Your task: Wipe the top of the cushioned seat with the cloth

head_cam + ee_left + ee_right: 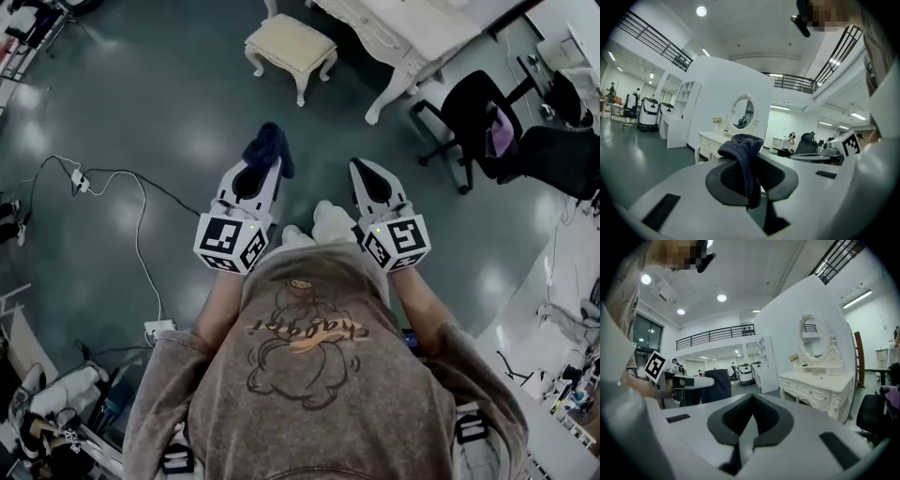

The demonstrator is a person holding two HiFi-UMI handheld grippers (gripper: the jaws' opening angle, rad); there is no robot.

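Well ahead on the floor, the cushioned seat (pixel 291 45) stands near a white dressing table (pixel 403 33), apart from both grippers. The left gripper (pixel 261 175) is clamped on the dark cloth (pixel 270 145). The right gripper (pixel 368 175) has its jaws together, nothing between them.

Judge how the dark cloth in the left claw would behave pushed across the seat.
The cloth droops over the left claw, so probably floppy and light. Its towel-like pile likely drags, perhaps bunching, on the cushioned seat.
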